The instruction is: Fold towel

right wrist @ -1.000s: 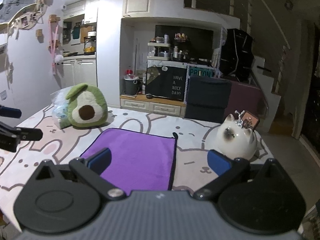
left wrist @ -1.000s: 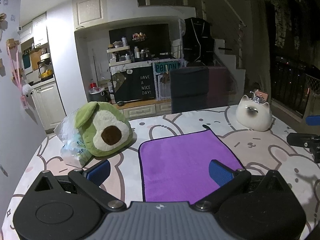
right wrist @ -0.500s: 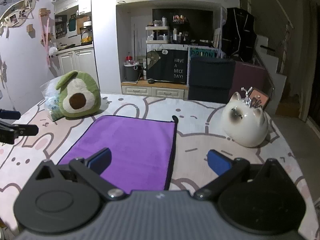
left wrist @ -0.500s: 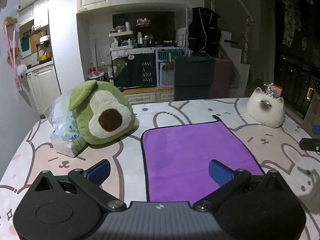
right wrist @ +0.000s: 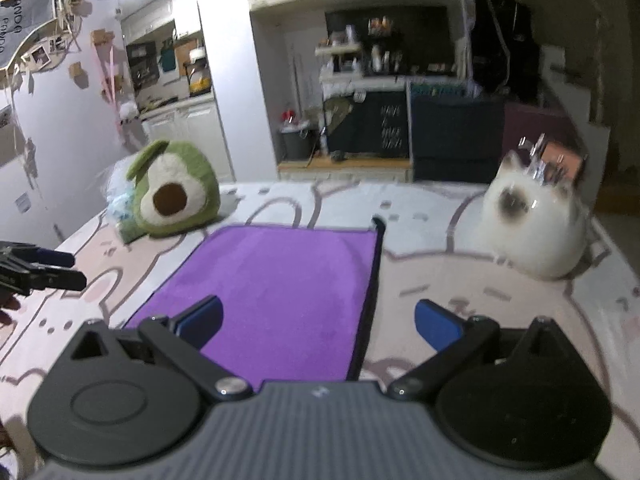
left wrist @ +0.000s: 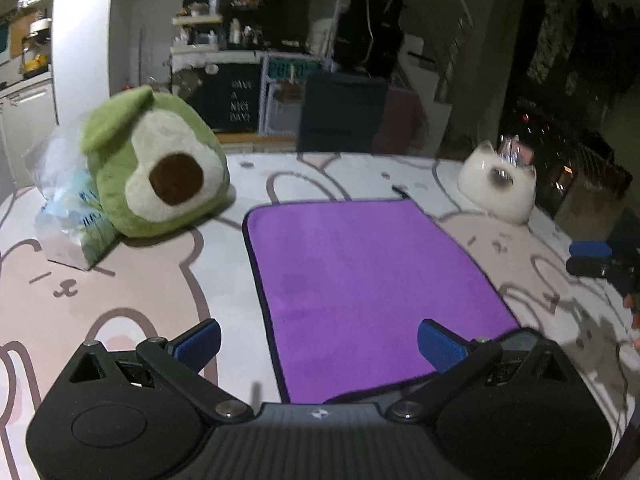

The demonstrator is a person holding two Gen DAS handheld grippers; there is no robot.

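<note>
A purple towel point(left wrist: 360, 280) with a dark hem lies flat and spread out on the table; it also shows in the right wrist view point(right wrist: 280, 280). My left gripper point(left wrist: 318, 340) is open and empty, low over the towel's near left edge. My right gripper point(right wrist: 318, 322) is open and empty, low over the towel's near right edge. Each gripper shows at the edge of the other's view: the right one point(left wrist: 596, 258) at the far right, the left one point(right wrist: 44, 270) at the far left.
A green avocado plush point(left wrist: 156, 172) and a plastic bag point(left wrist: 68, 216) sit at the towel's left. A white cat-shaped holder point(left wrist: 498, 188) stands at the back right. The table point(left wrist: 120, 280) has a rabbit-print cloth. A kitchen lies behind.
Both grippers have dropped lower and tilted down towards the towel's near edge. The jaws stay open. The towel has not moved.
</note>
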